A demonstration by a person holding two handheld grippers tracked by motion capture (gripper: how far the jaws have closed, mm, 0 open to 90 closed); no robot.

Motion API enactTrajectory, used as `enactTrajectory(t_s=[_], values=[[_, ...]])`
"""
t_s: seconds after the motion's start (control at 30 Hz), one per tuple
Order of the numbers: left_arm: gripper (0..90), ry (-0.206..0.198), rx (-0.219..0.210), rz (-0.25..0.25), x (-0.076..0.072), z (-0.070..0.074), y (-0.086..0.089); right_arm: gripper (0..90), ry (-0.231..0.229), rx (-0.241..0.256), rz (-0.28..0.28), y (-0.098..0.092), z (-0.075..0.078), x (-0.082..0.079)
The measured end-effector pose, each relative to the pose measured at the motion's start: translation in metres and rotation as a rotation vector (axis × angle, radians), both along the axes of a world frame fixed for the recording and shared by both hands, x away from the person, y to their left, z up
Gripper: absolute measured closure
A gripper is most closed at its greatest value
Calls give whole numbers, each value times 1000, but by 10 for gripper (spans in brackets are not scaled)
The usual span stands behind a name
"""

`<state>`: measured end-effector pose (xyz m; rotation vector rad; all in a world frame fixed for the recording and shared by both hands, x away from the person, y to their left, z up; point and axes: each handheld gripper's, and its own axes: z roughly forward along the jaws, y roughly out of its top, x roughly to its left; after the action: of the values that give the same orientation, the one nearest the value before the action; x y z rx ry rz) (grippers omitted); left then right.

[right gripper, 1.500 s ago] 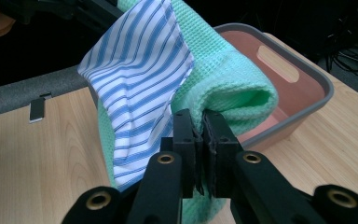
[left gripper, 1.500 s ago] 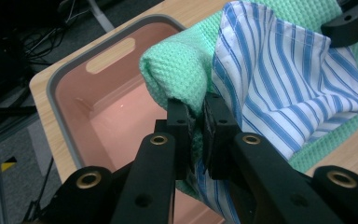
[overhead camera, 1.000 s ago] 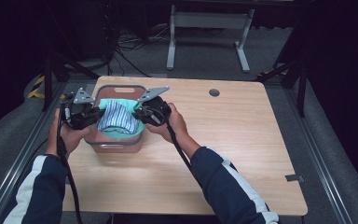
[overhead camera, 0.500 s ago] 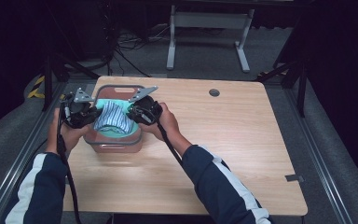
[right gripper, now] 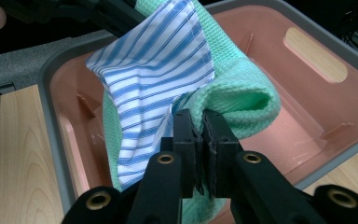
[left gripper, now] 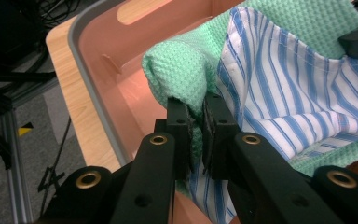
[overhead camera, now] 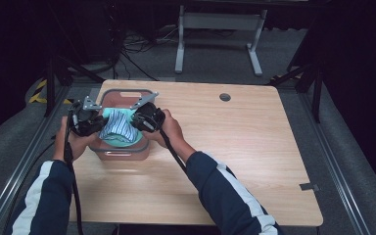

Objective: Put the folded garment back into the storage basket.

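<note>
A folded bundle of two cloths hangs over a pink bin (overhead camera: 122, 152) with a grey rim at the table's left. The blue-striped white cloth (overhead camera: 118, 126) lies on top of a green waffle cloth (overhead camera: 119, 143). My left gripper (overhead camera: 97, 122) is shut on the bundle's left edge, pinching the green cloth (left gripper: 179, 70) and striped cloth (left gripper: 279, 88) together (left gripper: 196, 122). My right gripper (overhead camera: 136, 121) is shut on the opposite edge (right gripper: 198, 125), where the green cloth (right gripper: 242, 95) folds around the striped cloth (right gripper: 154, 74). The bundle sags between the two grippers inside the bin (right gripper: 317, 107).
The bin (left gripper: 98, 93) has cut-out handles at its ends and sits near the wooden table's (overhead camera: 245, 142) left edge. A round cable hole (overhead camera: 224, 97) marks the table's far side. Dark floor, cables and a metal stand leg lie beyond.
Both grippers have moved slightly closer together and lower, bringing the cloth bundle down into the bin. Both keep their hold.
</note>
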<state>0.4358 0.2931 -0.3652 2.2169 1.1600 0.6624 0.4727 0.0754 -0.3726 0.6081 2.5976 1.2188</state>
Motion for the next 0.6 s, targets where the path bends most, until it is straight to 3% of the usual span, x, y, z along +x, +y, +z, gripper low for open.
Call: enactTrajectory(t_s=[0.2,0.47,0.6], values=[[826,31,23,5,5,-9,-5,843,22,-21,-1,1,-9,4],[822,42,38,11,6,-18,-6,833,47,-36,-1,-1,-18,7],[820,43,22,19,6,-23,-6,822,44,-47,-6,-1,-21,8]])
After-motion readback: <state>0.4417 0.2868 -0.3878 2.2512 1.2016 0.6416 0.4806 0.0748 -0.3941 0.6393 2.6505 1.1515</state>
